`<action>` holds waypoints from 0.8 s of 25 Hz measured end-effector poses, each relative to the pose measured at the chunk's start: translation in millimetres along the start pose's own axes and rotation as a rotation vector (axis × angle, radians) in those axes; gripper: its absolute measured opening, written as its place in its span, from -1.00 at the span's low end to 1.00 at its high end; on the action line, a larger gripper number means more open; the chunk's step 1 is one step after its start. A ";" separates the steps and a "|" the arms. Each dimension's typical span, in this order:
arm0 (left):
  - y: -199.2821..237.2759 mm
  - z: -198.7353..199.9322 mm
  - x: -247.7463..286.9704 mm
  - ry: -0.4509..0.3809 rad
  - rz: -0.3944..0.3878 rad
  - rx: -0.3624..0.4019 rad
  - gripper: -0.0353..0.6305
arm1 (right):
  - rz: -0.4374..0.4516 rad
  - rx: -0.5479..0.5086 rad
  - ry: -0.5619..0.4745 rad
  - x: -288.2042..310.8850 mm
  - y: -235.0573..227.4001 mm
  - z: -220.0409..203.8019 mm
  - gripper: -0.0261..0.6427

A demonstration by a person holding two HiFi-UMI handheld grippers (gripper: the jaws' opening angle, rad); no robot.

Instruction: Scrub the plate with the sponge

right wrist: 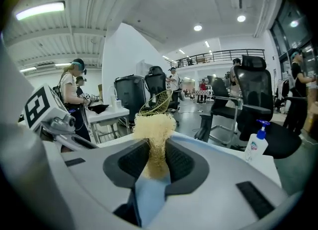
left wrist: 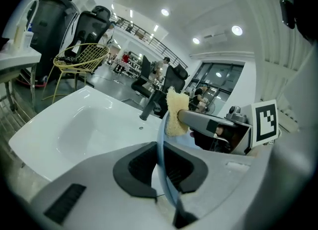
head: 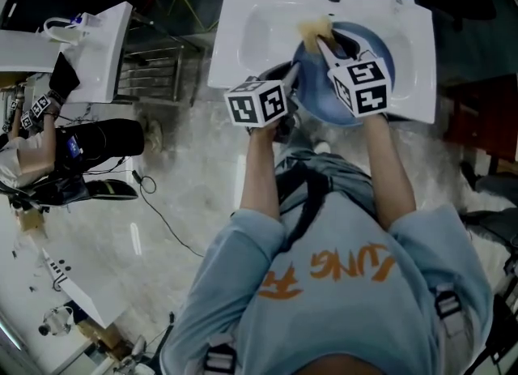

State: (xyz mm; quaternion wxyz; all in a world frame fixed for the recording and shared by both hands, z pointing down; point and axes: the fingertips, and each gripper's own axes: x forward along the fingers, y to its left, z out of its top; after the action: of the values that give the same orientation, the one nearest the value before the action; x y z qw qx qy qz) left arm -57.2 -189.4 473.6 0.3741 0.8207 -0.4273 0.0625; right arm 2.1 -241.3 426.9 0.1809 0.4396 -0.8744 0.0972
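Left claw (left wrist: 162,167) and right claw (right wrist: 156,159) clamped, side by side

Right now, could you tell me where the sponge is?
In the head view the sponge is over the sink, in the right gripper, at the upper-left rim of the blue plate.

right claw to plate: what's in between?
The sponge. The right claw is shut on it, and its yellow fibres sit between the jaws and the blue plate. The right gripper view shows this.
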 end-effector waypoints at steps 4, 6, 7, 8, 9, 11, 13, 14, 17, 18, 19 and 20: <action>-2.2 -3.3 1.7 0.029 -0.007 0.023 -0.82 | -0.082 0.022 0.035 -9.1 -18.8 -5.5 -0.61; -5.6 -3.8 3.9 0.037 -0.019 0.027 -0.82 | -0.129 0.036 0.042 -16.7 -32.1 -9.3 -0.61; -7.7 -4.3 5.9 0.040 -0.027 0.026 -0.82 | -0.151 0.044 0.044 -21.0 -39.4 -11.8 -0.61; -10.0 -5.0 8.3 0.042 -0.034 0.025 -0.82 | -0.173 0.055 0.050 -26.1 -46.3 -14.8 -0.61; -12.2 -5.9 11.1 0.045 -0.040 0.023 -0.82 | -0.195 0.067 0.058 -32.0 -53.3 -18.4 -0.61; -16.9 -7.1 17.8 0.054 -0.053 0.021 -0.82 | -0.246 0.088 0.070 -44.1 -70.1 -27.1 -0.61; -20.6 -7.8 24.0 0.060 -0.063 0.013 -0.82 | -0.288 0.109 0.079 -55.5 -87.5 -35.8 -0.61; -21.4 -8.2 26.5 0.060 -0.064 0.006 -0.82 | -0.306 0.120 0.084 -60.8 -95.5 -39.8 -0.61; -24.9 -8.9 33.5 0.064 -0.077 -0.011 -0.82 | -0.364 0.157 0.096 -78.6 -118.8 -53.2 -0.62; -26.1 -9.4 35.6 0.068 -0.084 -0.013 -0.82 | -0.384 0.174 0.098 -85.2 -125.0 -57.9 -0.62; -26.2 -9.9 37.2 0.073 -0.088 -0.016 -0.82 | -0.400 0.190 0.102 -91.3 -129.6 -62.3 -0.62; -26.0 -9.9 38.1 0.076 -0.090 -0.019 -0.82 | -0.411 0.205 0.106 -96.2 -132.8 -66.4 -0.62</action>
State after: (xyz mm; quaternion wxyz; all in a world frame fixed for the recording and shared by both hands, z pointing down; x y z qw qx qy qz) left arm -11.7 -198.6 482.2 0.4005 0.8325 -0.3759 0.0727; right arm 176.9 -227.8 450.5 0.1968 0.6187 -0.7414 0.1697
